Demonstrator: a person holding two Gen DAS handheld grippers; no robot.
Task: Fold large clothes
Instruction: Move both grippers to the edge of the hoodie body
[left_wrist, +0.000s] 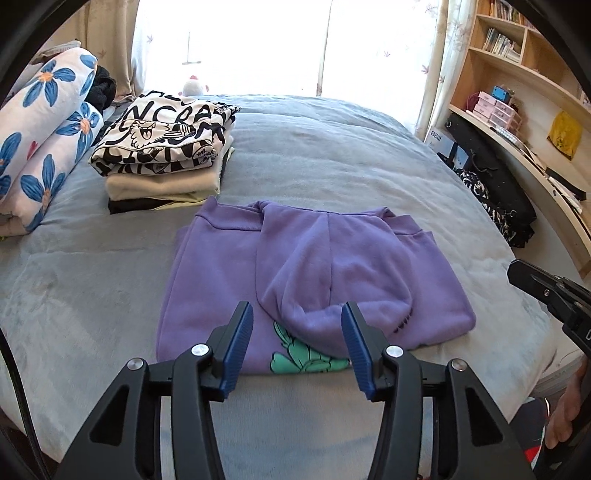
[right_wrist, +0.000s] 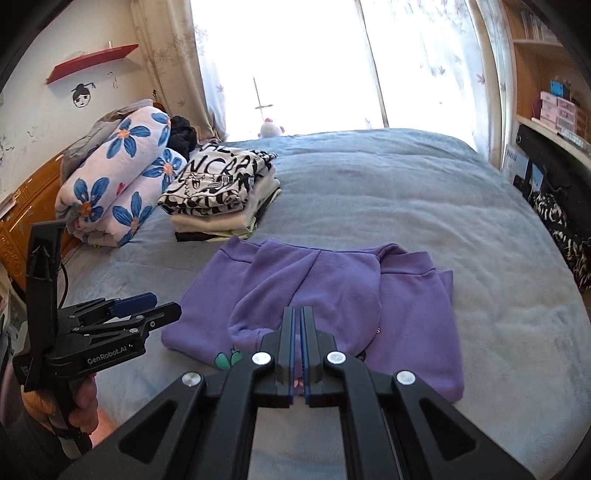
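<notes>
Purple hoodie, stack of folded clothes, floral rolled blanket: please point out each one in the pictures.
Folded purple hoodie (left_wrist: 229, 280): left wrist view, on its flat left body panel.
Stack of folded clothes with the black-and-white printed top (right_wrist: 218, 184): right wrist view, on the printed top layer.
White rolled blanket with blue flowers (left_wrist: 44, 122): left wrist view, on its upper roll.

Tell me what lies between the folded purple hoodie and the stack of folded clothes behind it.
Only a narrow strip of bare grey blanket separates the folded purple hoodie from the stack of folded clothes; the right wrist view shows it best.
</notes>
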